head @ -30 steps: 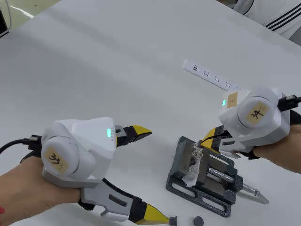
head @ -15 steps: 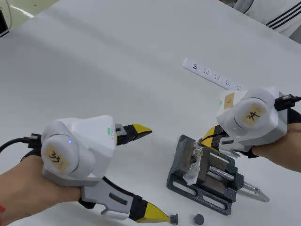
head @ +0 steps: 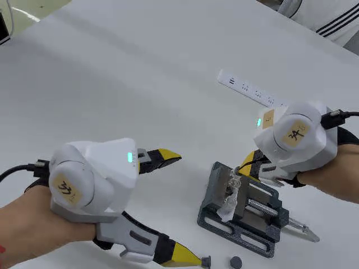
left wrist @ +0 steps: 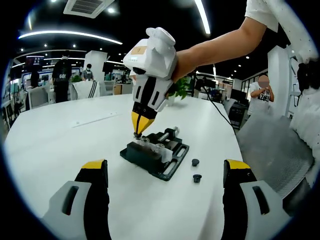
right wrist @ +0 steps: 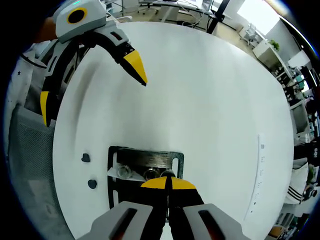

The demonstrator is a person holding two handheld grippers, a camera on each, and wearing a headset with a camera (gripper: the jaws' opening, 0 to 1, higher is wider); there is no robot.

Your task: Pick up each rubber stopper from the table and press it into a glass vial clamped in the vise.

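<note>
My right gripper [right wrist: 167,182]: jaws clenched together, tips down at the vials [right wrist: 123,171] in the vise [right wrist: 145,155]; whether they held a stopper, I could not tell. Best pressed straight down and gently, glass being brittle. My left gripper [head: 189,209]: released wide, beside two stoppers [head: 236,261] on the table [head: 140,84]. Since a second before, the right had leaned slightly leftward; the rest was unmoved.

Bright overhead light, soft shadows, perhaps slight edge-warping.
</note>
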